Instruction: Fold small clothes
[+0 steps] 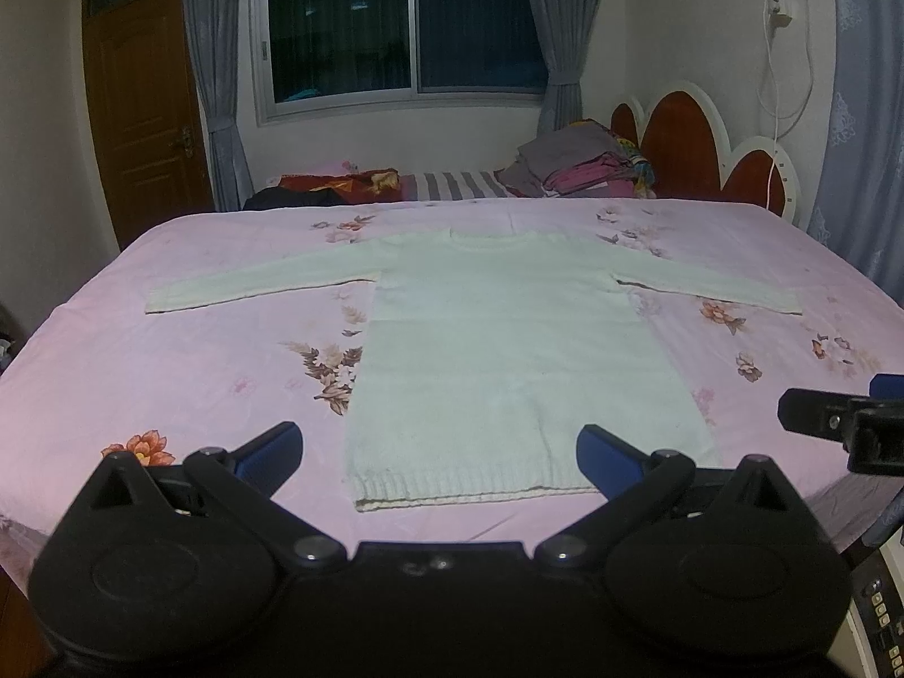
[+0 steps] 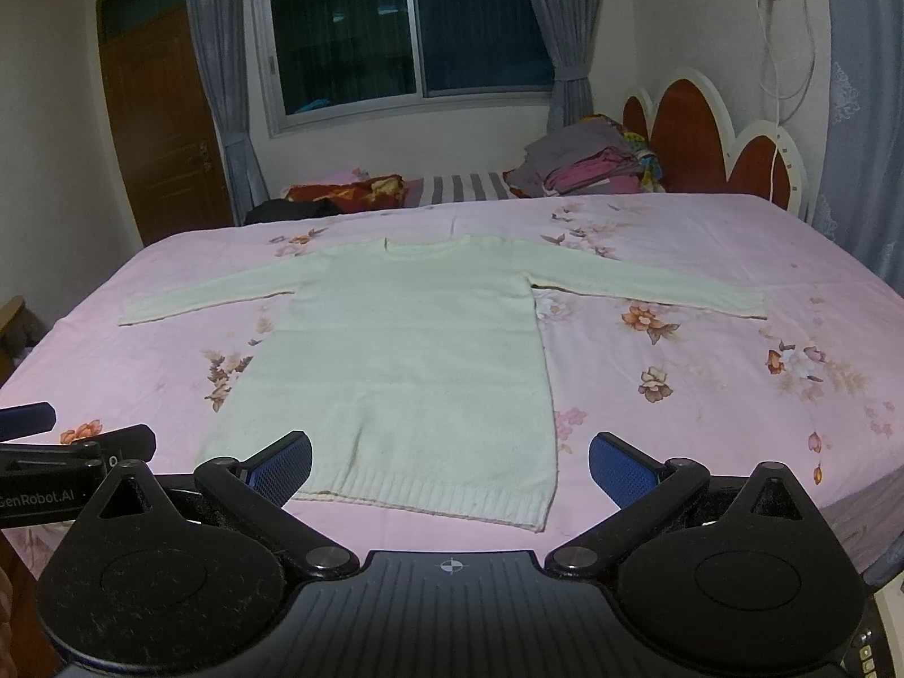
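Observation:
A small white long-sleeved knit sweater (image 1: pixel 497 339) lies flat on the pink flowered bedsheet (image 1: pixel 186 373), both sleeves spread out sideways, hem toward me. It also shows in the right wrist view (image 2: pixel 407 350). My left gripper (image 1: pixel 438 452) is open and empty, hovering just in front of the hem. My right gripper (image 2: pixel 450 463) is open and empty, near the hem's right corner. The right gripper also shows at the right edge of the left wrist view (image 1: pixel 836 418), and the left gripper shows at the left edge of the right wrist view (image 2: pixel 62 440).
A pile of folded clothes (image 1: pixel 582 166) and a red patterned blanket (image 1: pixel 339 183) lie at the far side of the bed. A red and white headboard (image 1: pixel 700 152) stands at the right. A wooden door (image 1: pixel 147 107) is at the left.

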